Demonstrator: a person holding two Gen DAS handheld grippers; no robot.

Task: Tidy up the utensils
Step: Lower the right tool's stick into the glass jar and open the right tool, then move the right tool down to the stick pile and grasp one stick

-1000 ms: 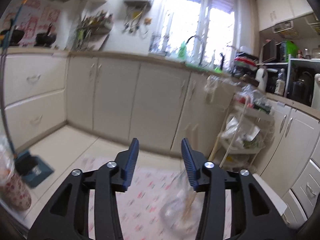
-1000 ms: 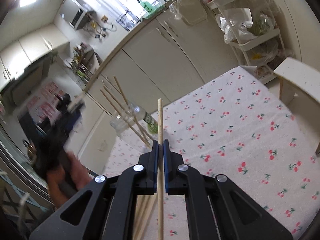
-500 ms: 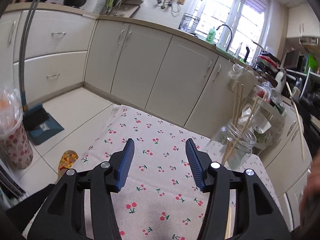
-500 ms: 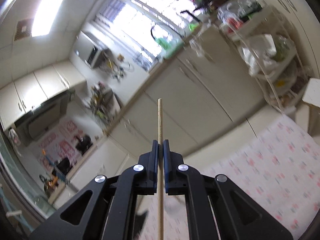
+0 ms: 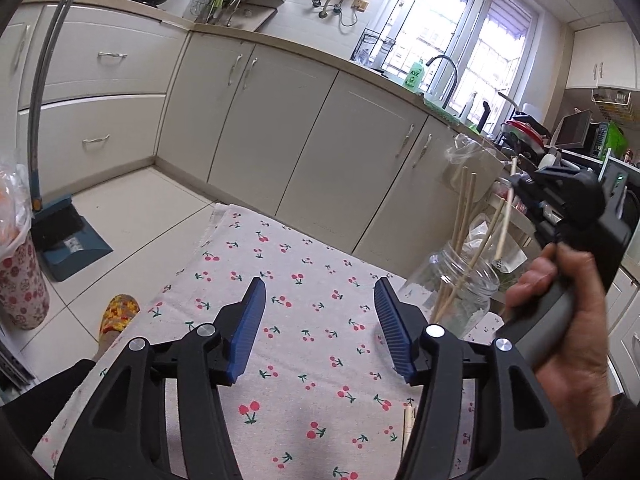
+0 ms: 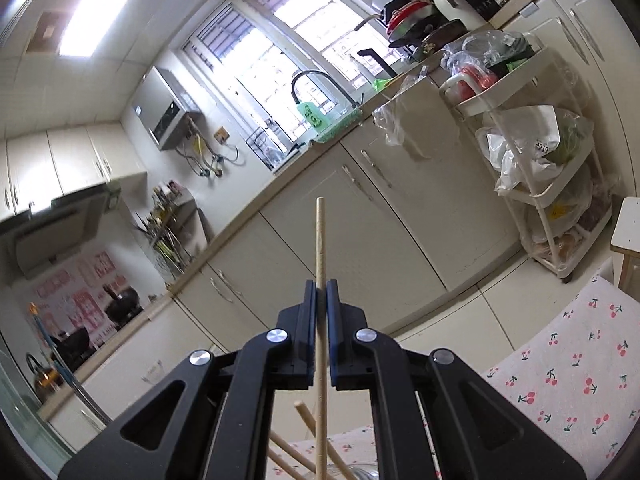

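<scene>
My left gripper (image 5: 320,320) is open and empty above the cherry-print cloth (image 5: 304,280). A clear glass jar (image 5: 464,292) stands on the cloth to its right with several wooden chopsticks (image 5: 464,216) leaning in it. My right gripper (image 6: 321,292) is shut on a single wooden chopstick (image 6: 320,236), held nearly upright. In the left wrist view this chopstick (image 5: 505,216) hangs over the jar mouth, its lower end just above the rim. More chopstick ends (image 6: 304,412) show below the right gripper. A loose chopstick (image 5: 407,420) lies on the cloth by the left gripper.
Cream kitchen cabinets (image 5: 280,128) run behind the table. A dustpan and broom (image 5: 68,236) and a patterned bin (image 5: 20,280) stand on the floor at left. A white trolley rack (image 6: 552,184) with bags stands at right. A person's slipper (image 5: 118,312) is beside the table.
The left gripper has tilted down and moved closer to the table. The right gripper has carried the chopstick over the jar and turned it more upright.
</scene>
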